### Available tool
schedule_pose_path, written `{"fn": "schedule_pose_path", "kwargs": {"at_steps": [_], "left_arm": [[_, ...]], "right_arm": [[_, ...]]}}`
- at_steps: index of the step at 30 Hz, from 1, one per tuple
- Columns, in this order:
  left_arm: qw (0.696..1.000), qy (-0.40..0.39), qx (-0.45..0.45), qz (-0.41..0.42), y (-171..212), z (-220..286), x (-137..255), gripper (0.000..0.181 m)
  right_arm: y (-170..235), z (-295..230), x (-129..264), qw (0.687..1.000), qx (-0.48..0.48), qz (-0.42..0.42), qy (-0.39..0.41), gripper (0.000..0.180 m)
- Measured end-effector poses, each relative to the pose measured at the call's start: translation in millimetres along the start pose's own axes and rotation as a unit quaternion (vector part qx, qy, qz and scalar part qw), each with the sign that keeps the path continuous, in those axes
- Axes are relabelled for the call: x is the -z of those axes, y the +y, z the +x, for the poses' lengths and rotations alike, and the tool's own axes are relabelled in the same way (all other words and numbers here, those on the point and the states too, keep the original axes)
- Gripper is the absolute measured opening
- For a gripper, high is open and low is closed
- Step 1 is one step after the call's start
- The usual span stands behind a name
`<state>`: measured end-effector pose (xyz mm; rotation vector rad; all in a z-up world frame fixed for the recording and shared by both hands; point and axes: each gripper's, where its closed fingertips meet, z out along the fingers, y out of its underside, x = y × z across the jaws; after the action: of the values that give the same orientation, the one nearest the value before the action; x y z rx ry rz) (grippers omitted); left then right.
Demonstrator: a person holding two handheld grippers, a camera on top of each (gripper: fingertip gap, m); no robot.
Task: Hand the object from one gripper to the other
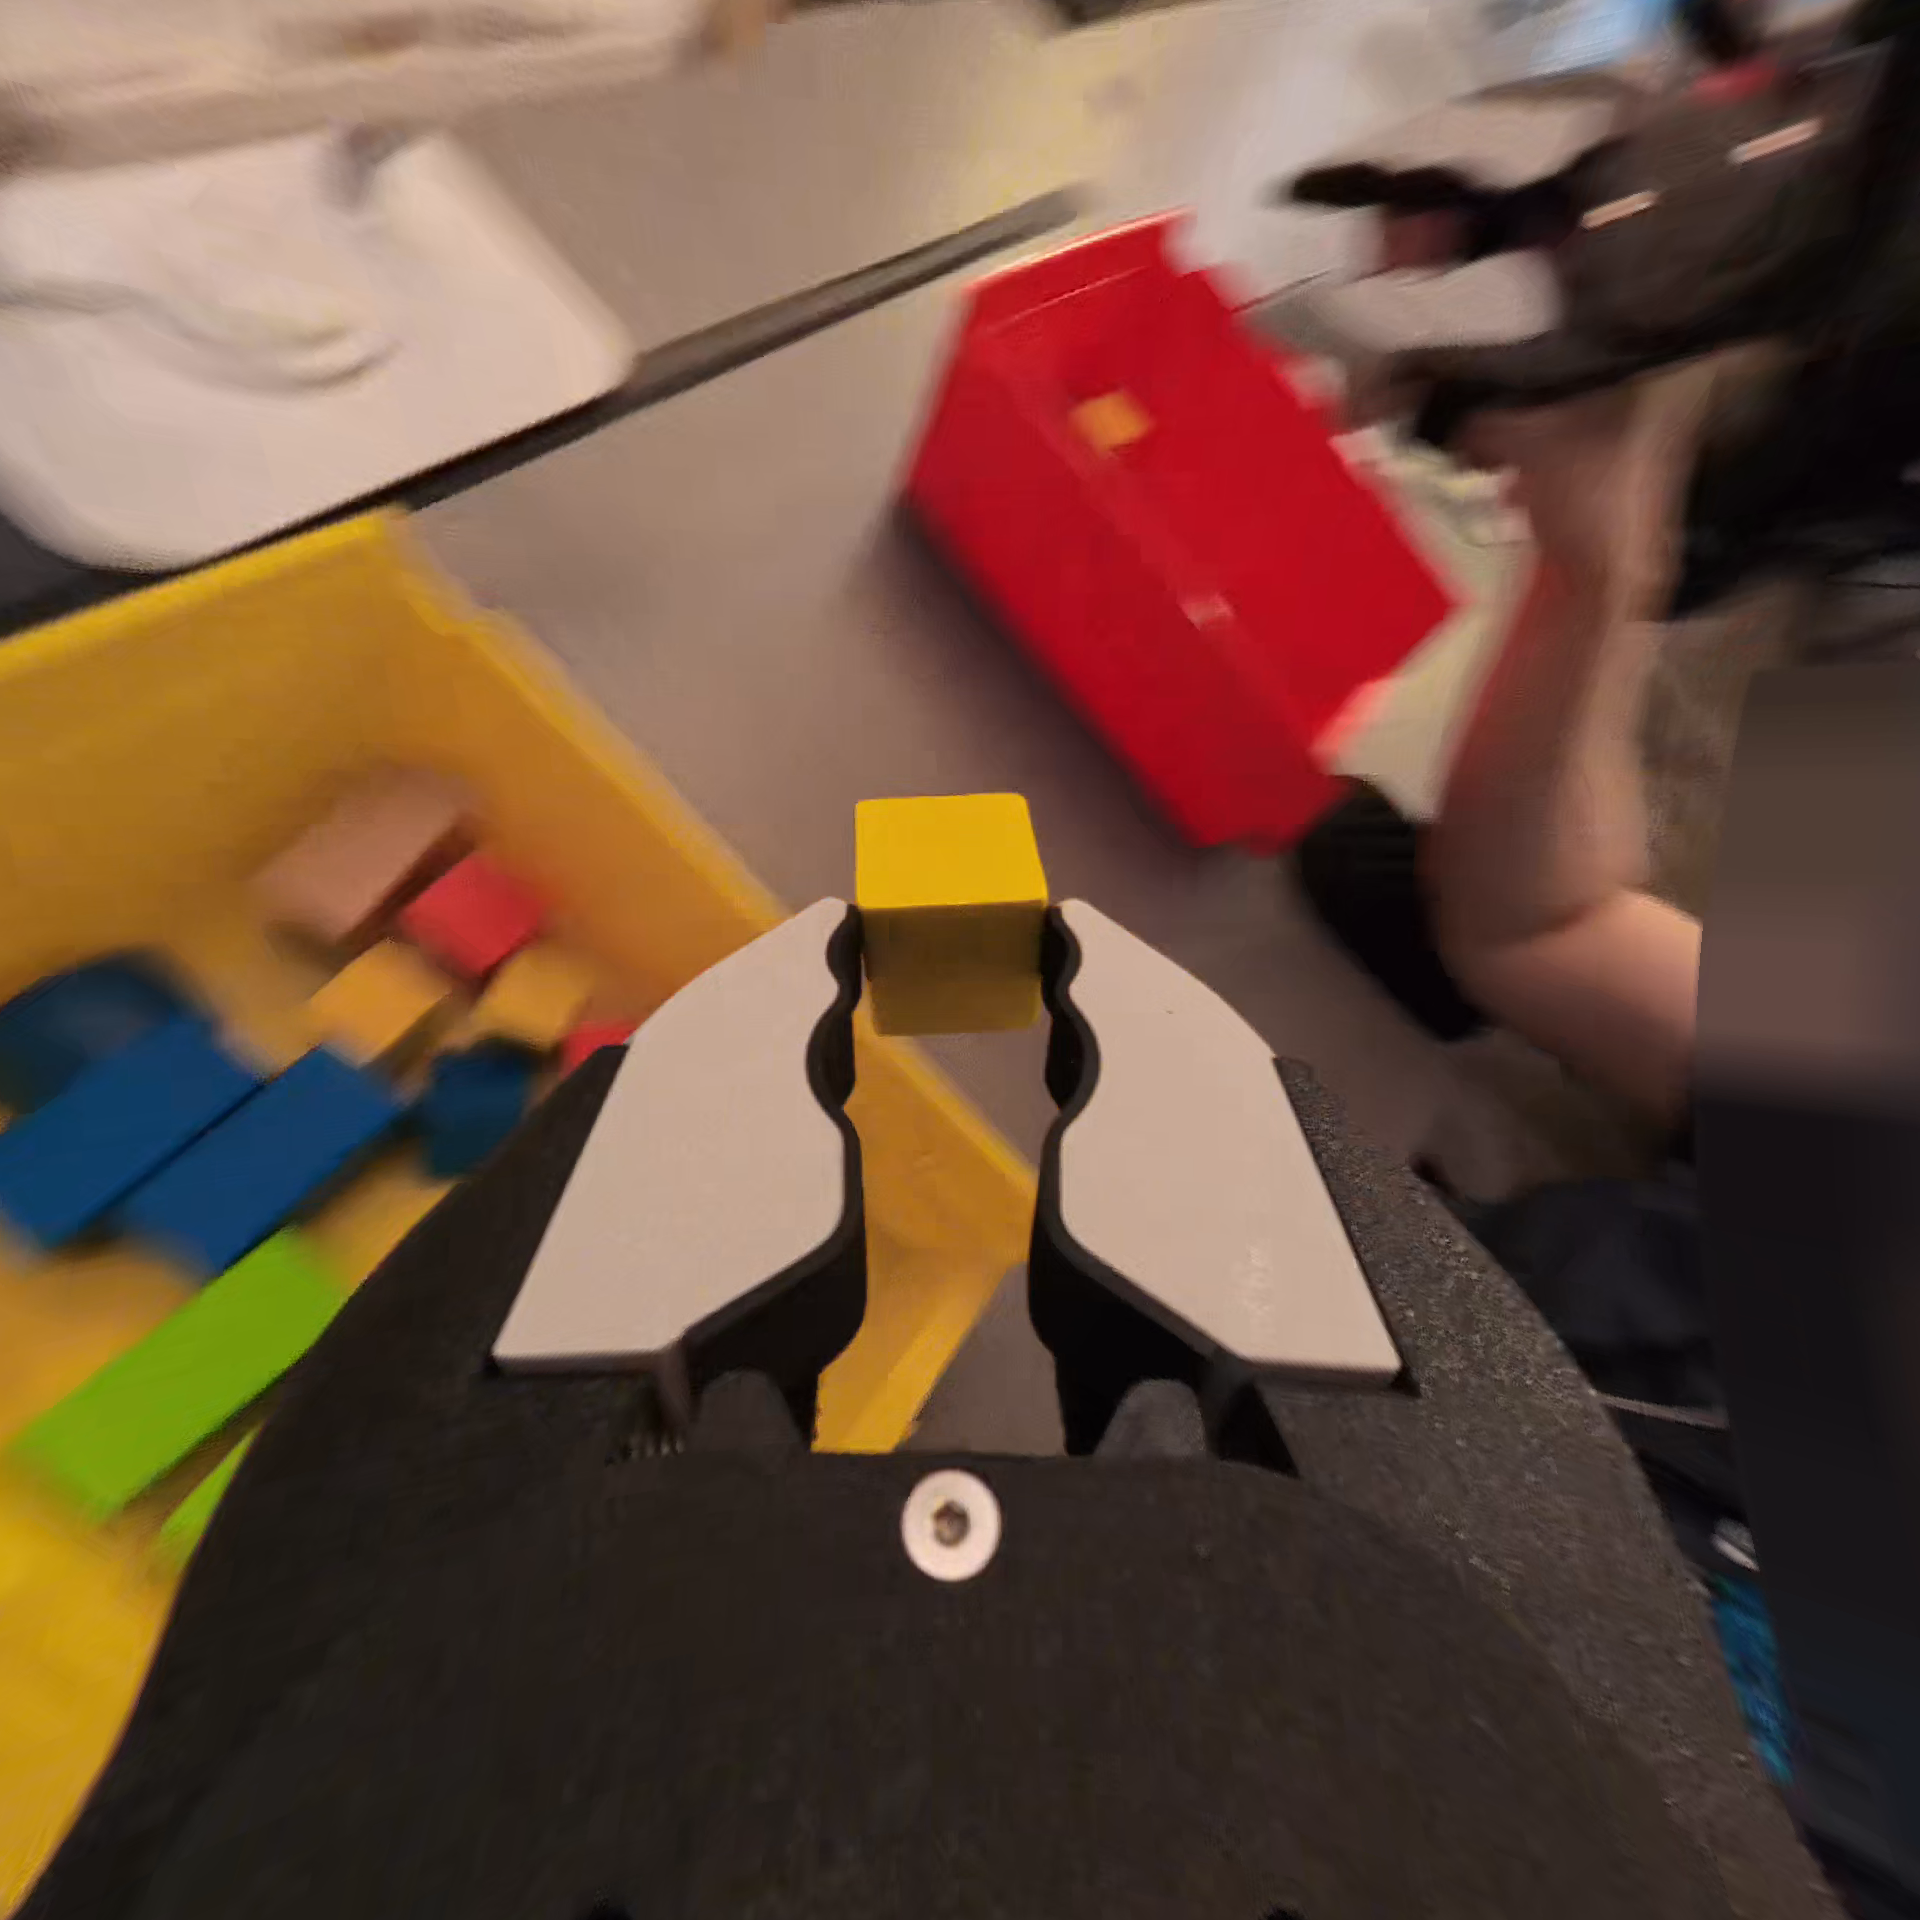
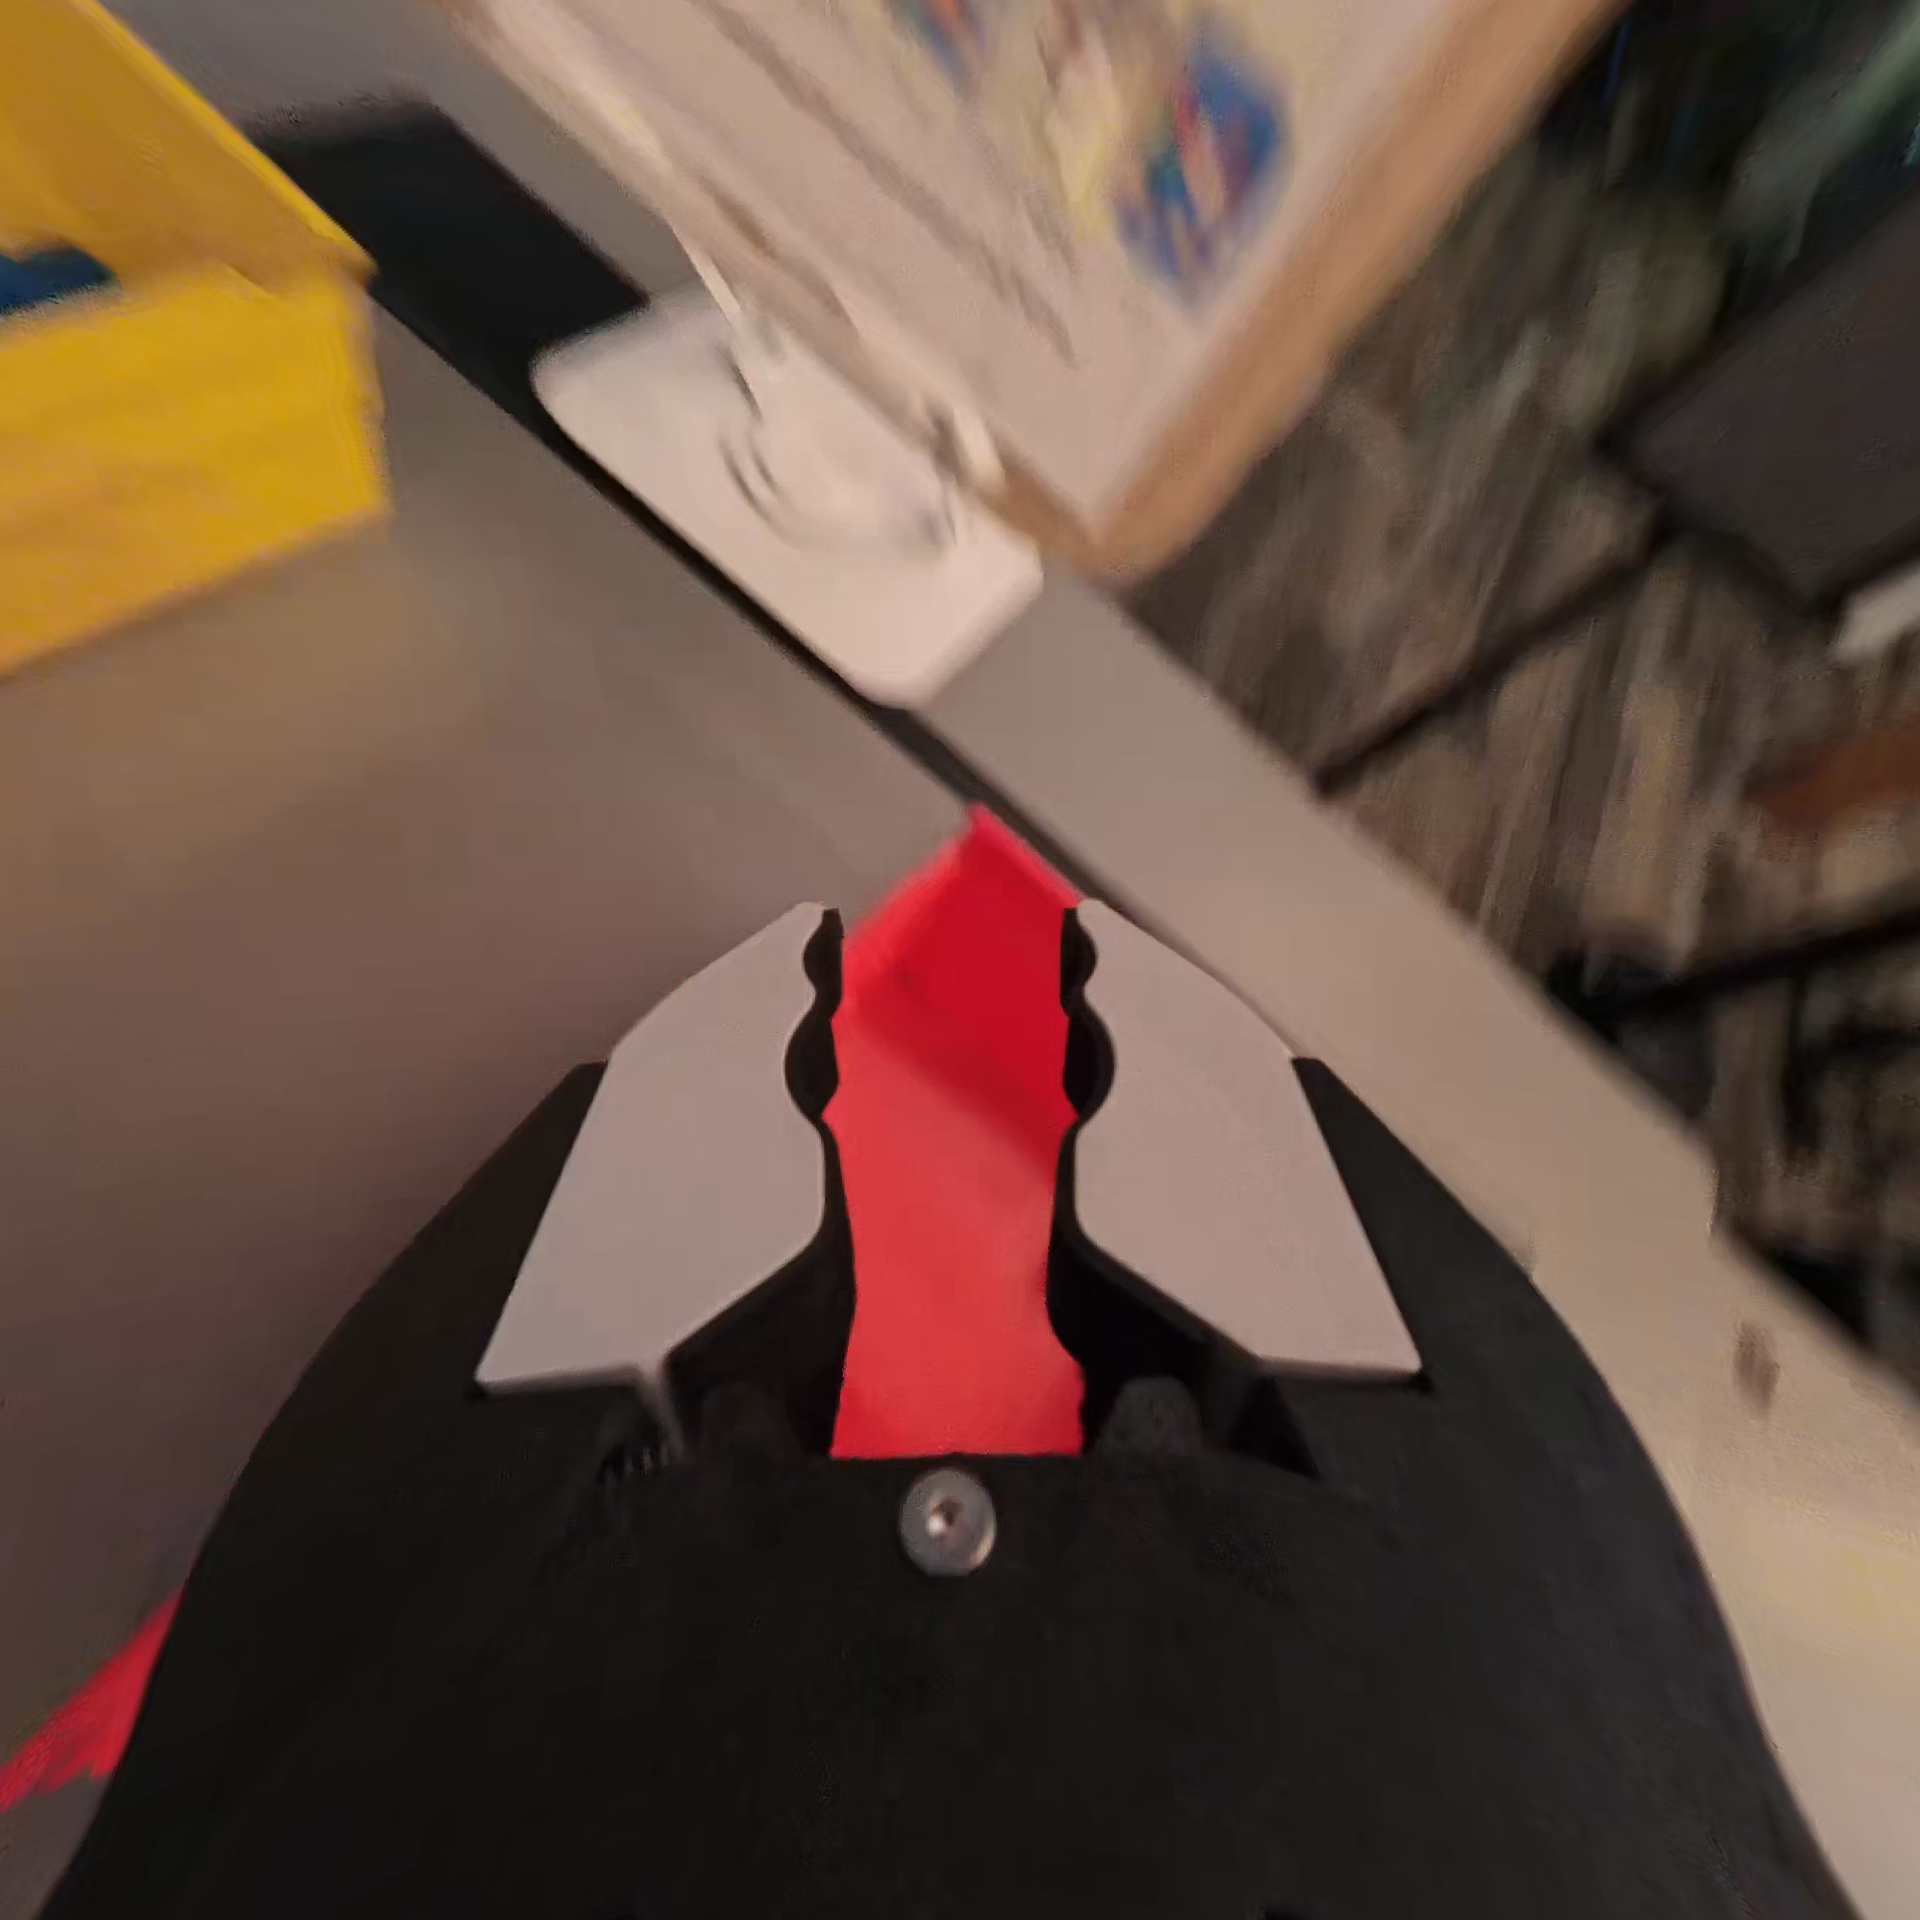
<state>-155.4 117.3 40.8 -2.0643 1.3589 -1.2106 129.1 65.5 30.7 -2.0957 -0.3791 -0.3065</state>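
Left claw (image 1: 951, 940): clamped on a yellow cube (image 1: 948, 904) at its fingertips, held above the grey table (image 1: 727, 623). Yellow bin (image 1: 208, 707), lower left: blue, green, red blocks inside. Red bin (image 1: 1164, 520), beyond, right. Right claw (image 2: 948, 920): parted, holding nothing, over the red bin (image 2: 951, 1195).

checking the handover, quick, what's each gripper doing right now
Left gripper: shut on the small yellow wooden cube, pinched at the fingertips.
Right gripper: open, holding nothing; red plastic bin seen below the gap.
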Motion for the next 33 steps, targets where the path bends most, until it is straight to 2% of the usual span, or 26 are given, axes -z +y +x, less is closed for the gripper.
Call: {"fn": "schedule_pose_path", "kwargs": {"at_steps": [2, 3, 4, 7, 11, 17, 22, 25, 27, 30, 32, 33], "left_arm": [[0.995, 0.096, -0.032, 0.014, -8.2, 40.2, -5.1, 0.032], [0.991, 0.127, -0.046, 0.012, -8.8, 54.3, -9.1, 0.032], [0.987, 0.152, -0.056, 0.006, -8.5, 65.5, -14.0, 0.032], [0.974, 0.215, -0.078, -0.008, -7.1, 92.6, -27.5, 0.032], [0.959, 0.273, -0.081, -0.010, -8.9, 116.2, -35.1, 0.032], [0.938, 0.336, -0.084, -0.012, -7.7, 139.1, -32.4, 0.032], [0.934, 0.346, -0.087, -0.019, -5.6, 144.1, -34.5, 0.032], [0.935, 0.344, -0.084, -0.026, -3.8, 141.5, -34.5, 0.033], [0.945, 0.317, -0.085, -0.017, -7.5, 132.6, -34.5, 0.038], [0.958, 0.277, -0.080, 0.012, -15.5, 116.7, -24.3, 0.040], [0.968, 0.238, -0.077, 0.026, -19.0, 103.4, -17.8, 0.040], [0.972, 0.222, -0.077, 0.031, -19.8, 98.0, -15.0, 0.040]], "right_arm": [[-46.8, -48.1, 17.2, 0.986, 0.086, 0.131, -0.050, 0.048], [-63.0, -81.1, 29.7, 0.966, 0.134, 0.197, -0.097, 0.058], [-71.0, -113.1, 43.2, 0.939, 0.187, 0.252, -0.138, 0.058], [-89.6, -165.0, 71.5, 0.884, 0.266, 0.355, -0.147, 0.057], [-102.7, -197.1, 94.8, 0.853, 0.272, 0.415, -0.164, 0.057], [-106.6, -197.7, 95.1, 0.845, 0.280, 0.439, -0.123, 0.048], [-106.6, -204.1, 99.3, 0.832, 0.302, 0.453, -0.104, 0.033], [-105.4, -204.9, 97.8, 0.837, 0.304, 0.440, -0.117, 0.033], [-104.9, -188.6, 92.6, 0.857, 0.296, 0.406, -0.114, 0.033], [-91.7, -118.4, 74.3, 0.920, 0.240, 0.302, -0.074, 0.033], [-58.4, -54.4, 51.0, 0.974, 0.126, 0.179, -0.055, 0.033], [-33.6, -24.6, 38.3, 0.990, 0.072, 0.114, -0.038, 0.033]]}}
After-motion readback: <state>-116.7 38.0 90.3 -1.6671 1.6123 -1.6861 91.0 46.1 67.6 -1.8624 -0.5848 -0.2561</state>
